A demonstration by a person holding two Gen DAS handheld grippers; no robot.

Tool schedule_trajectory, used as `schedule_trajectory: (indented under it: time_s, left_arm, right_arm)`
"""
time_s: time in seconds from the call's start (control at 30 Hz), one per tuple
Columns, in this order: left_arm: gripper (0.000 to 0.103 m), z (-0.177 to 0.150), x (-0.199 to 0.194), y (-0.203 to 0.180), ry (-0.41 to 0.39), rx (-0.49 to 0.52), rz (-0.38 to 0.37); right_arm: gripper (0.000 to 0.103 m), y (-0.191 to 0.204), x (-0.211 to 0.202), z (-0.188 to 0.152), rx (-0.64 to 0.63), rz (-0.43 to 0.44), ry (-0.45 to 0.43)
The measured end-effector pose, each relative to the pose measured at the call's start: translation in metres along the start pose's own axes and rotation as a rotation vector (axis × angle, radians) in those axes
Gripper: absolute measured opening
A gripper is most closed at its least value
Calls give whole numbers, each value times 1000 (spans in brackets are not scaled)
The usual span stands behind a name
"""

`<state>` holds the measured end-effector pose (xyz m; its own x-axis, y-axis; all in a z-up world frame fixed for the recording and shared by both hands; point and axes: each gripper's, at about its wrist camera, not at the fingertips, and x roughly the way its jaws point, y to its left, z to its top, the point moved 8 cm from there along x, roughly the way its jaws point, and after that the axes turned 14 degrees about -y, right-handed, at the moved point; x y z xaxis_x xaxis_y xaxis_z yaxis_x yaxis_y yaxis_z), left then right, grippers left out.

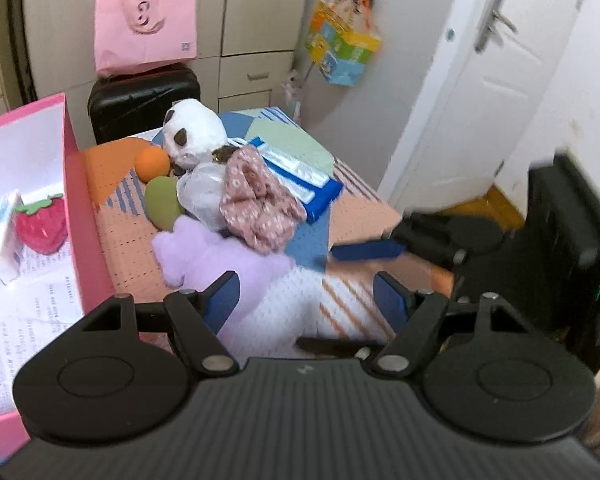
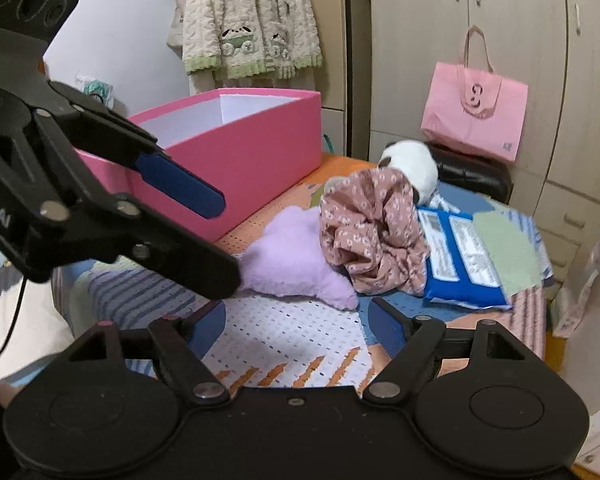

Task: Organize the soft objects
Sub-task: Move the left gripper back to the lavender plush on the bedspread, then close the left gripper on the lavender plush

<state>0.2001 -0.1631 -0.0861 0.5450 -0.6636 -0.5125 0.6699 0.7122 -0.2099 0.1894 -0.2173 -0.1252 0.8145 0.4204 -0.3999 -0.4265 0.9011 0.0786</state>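
On the patterned bed cover [image 1: 300, 320] lies a pile: a purple star plush [image 1: 220, 256] [image 2: 292, 256], a floral pink cloth [image 1: 256, 200] [image 2: 372, 232], a panda plush [image 1: 196, 132] [image 2: 412, 164], an orange ball [image 1: 152, 162], a green soft piece [image 1: 162, 202] and a blue wipes pack [image 1: 300, 176] [image 2: 460, 256]. The pink box [image 1: 80, 184] [image 2: 240, 148] at the left holds a strawberry plush [image 1: 42, 224] and a small carton [image 1: 2, 236]. My left gripper [image 1: 306, 300] [image 2: 226, 244] is open just short of the purple plush. My right gripper [image 2: 298, 316] is open and holds nothing, low over the cover.
A black suitcase [image 1: 140, 100] with a pink bag [image 1: 146, 26] on it stands behind the bed, in front of the wardrobe. A white door [image 1: 480, 80] is at the right. A fuzzy coat [image 2: 252, 20] hangs on the wall behind the box.
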Motion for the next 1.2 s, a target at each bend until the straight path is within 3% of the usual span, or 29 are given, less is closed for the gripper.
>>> schedule_trajectory:
  time_s: [0.23,0.4,0.6,0.7,0.87,1.03,1.2]
  left_arm:
    - [73,1,28,16,-37,42,170]
    - [73,-10,41,23,-63,-111,197]
    - [73,-24,38,28,-118,-111,305]
    - [73,-25,39,24,-132,-42,337]
    - [77,-24,41,33,-126,-85,324]
    - [87,-23,44,39,-133,-154,282]
    - [83,-25,40,42,-163,-205,259]
  right_arm:
    - [84,-8,35,-11,84,-25,-6]
    - [85,-3,49,-18,85,-10,-10]
    - [85,10,43,-25,25,22,-29]
    - [84,12,38,-24,29,49,-36]
    - [84,6,43,-17,-23,41,-66]
    - [85,11,58,-16,-77,62,-14]
    - [85,21,70,-13,-89,68,2]
